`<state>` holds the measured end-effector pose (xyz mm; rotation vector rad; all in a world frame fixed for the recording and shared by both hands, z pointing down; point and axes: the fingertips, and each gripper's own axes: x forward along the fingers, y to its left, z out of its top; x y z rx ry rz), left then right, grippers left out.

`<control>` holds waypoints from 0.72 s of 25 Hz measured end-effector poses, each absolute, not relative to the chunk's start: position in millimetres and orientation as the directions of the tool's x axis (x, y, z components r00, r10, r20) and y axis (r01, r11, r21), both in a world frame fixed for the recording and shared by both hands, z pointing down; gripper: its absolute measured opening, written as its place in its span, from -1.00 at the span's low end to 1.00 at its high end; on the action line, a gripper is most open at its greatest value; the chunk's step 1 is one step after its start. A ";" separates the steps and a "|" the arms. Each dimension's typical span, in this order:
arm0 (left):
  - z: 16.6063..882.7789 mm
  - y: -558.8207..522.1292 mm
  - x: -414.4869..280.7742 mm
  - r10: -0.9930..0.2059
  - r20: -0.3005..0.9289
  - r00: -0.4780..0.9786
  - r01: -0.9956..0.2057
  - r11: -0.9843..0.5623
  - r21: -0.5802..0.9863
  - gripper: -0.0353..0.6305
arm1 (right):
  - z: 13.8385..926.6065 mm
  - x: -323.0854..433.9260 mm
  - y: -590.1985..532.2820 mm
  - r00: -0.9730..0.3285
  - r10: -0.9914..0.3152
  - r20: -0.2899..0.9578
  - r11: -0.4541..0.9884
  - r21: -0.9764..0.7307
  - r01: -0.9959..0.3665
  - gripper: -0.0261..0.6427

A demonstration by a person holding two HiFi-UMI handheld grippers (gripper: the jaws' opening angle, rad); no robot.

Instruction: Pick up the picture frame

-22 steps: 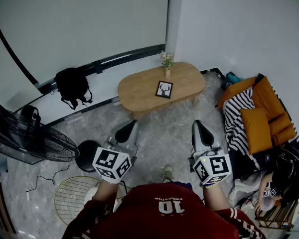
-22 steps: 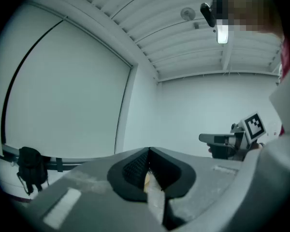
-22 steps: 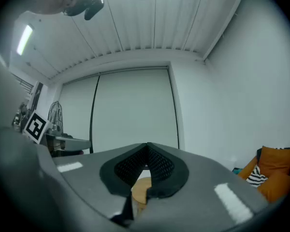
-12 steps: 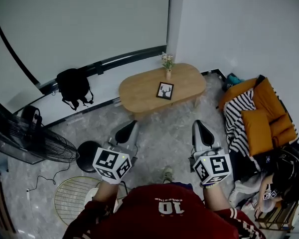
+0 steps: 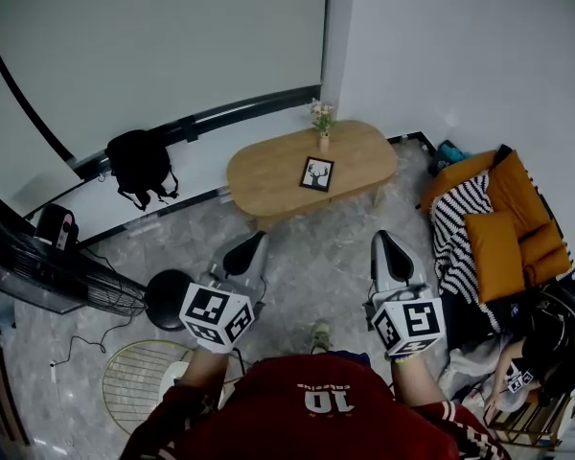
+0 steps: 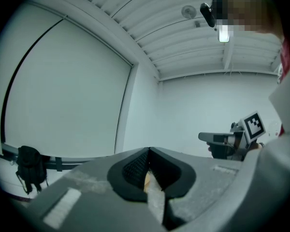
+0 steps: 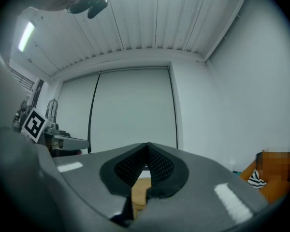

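Left gripper (image 5: 248,249) and right gripper (image 5: 384,245) hang closed, empty, well short of the table (image 5: 268,175) (step closer first); open one before reaching the picture frame (image 5: 316,172) lying there.

The head view is dim and cool-toned, lit softly and evenly from above. The desk (image 5: 311,171) throws only a faint shadow on the floor (image 5: 326,257), and straight wall lines bow toward the edges.

The 2 gripper views are round fisheye pictures with black corners. A ceiling lamp (image 6: 224,33) glares white in the left one, and a strip light (image 7: 25,36) glares in the right one. The left hand-held gripper (image 6: 149,153) and the right hand-held gripper (image 7: 146,149) look soft and out of focus up close.
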<state>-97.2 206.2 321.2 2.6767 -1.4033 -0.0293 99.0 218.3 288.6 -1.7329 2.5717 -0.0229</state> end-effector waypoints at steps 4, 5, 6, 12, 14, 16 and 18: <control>322.3 193.2 -92.6 -0.820 0.041 0.570 -0.818 -0.563 0.118 -0.89 | 290.7 99.0 205.5 -0.395 -0.918 -0.019 0.395 -0.050 -0.917 -0.96; 322.2 190.6 -91.4 -0.821 0.041 0.569 -0.819 -0.561 0.118 -0.89 | 291.3 99.1 203.0 -0.401 -0.916 -0.018 0.401 -0.051 -0.915 -0.96; 322.1 188.4 -89.9 -0.822 0.042 0.568 -0.820 -0.560 0.117 -0.89 | 291.6 99.6 200.8 -0.406 -0.914 -0.017 0.406 -0.051 -0.912 -0.96; 321.5 166.5 -78.1 -0.830 0.044 0.557 -0.828 -0.549 0.115 -0.89 | 294.3 111.2 174.8 -0.430 -0.903 -0.013 0.430 -0.053 -0.901 -0.96; 320.1 156.3 -72.2 -0.830 0.043 0.556 -0.828 -0.549 0.112 -0.89 | 294.1 116.0 162.7 -0.435 -0.901 -0.011 0.435 -0.055 -0.899 -0.96; 318.9 146.6 -66.0 -0.830 0.044 0.555 -0.829 -0.549 0.107 -0.89 | 293.5 120.0 151.4 -0.444 -0.896 -0.013 0.444 -0.057 -0.894 -0.96; 318.3 136.6 -60.3 -0.833 0.046 0.551 -0.832 -0.545 0.103 -0.89 | 292.7 123.5 140.3 -0.458 -0.889 -0.016 0.458 -0.056 -0.887 -0.96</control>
